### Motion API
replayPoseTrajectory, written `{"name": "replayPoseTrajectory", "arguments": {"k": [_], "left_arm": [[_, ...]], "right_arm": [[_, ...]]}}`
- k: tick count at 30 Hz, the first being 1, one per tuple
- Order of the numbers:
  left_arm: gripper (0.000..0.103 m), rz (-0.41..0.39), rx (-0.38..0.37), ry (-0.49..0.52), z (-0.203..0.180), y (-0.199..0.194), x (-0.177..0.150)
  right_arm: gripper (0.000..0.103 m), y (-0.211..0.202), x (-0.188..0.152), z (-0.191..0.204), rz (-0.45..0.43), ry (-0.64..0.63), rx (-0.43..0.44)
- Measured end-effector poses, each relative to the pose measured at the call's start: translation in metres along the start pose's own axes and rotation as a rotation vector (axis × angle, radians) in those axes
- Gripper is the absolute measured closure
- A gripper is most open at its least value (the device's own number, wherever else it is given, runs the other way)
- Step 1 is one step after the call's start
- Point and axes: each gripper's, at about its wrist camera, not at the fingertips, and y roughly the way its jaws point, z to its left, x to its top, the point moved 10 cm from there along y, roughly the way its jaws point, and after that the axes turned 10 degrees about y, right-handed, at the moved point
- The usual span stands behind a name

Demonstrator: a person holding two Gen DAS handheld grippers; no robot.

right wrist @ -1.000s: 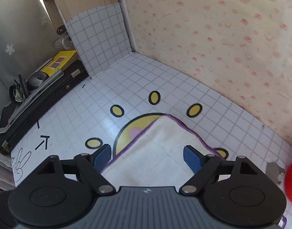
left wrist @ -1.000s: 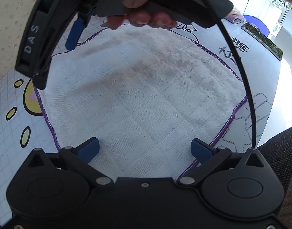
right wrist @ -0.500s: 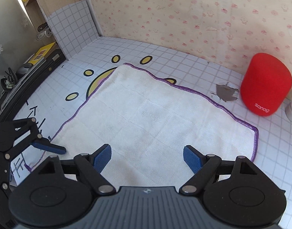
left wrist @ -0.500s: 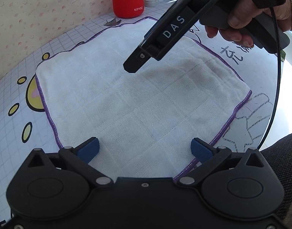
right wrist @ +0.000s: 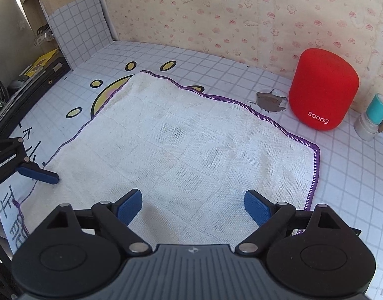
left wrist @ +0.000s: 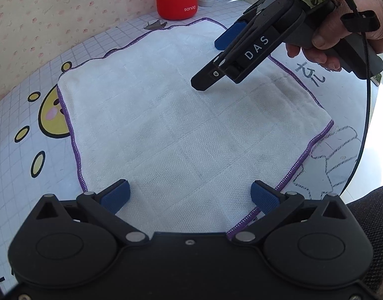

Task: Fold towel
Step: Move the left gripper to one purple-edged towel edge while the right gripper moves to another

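Note:
A white towel (left wrist: 181, 115) with a purple stitched edge lies flat and unfolded on the gridded table mat; it also shows in the right wrist view (right wrist: 186, 147). My left gripper (left wrist: 190, 196) is open and empty, low over the towel's near edge. My right gripper (right wrist: 192, 206) is open and empty, above the towel's right side. In the left wrist view the right gripper's body (left wrist: 256, 47) hovers over the towel's far right part, held by a hand. One blue pad of the left gripper (right wrist: 37, 172) shows at the towel's left edge.
A red cylindrical speaker (right wrist: 322, 88) stands at the back by the wall, with a small teal-capped bottle (right wrist: 374, 113) beside it. A torn spot in the mat (right wrist: 270, 98) lies near the speaker. A black case with tools (right wrist: 21, 85) sits at the left.
My right gripper has drawn back from the towel's far left corner toward its right side. It now sees the whole towel and the speaker. My left gripper has stayed in place.

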Motion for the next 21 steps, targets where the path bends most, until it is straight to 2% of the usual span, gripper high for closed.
{"name": "replayPoseTrajectory", "arguments": {"k": [3,9,17,21], "left_arm": [[0.000,0.010,0.000,-0.003,0.000,0.000,0.000],[0.000,0.019,-0.001,-0.003,0.001,0.001,-0.001],[0.000,0.010,0.011,-0.062,0.008,-0.002,0.004],[0.000,-0.033,0.030,-0.111,0.023,-0.008,0.020]], "right_arm": [[0.000,0.003,-0.002,-0.003,0.009,-0.023,-0.032],[0.000,0.007,-0.002,-0.001,0.042,-0.037,-0.076],[0.000,-0.023,0.016,-0.009,-0.099,0.033,-0.111],[0.000,-0.027,0.018,-0.021,-0.079,0.110,-0.101]]}}
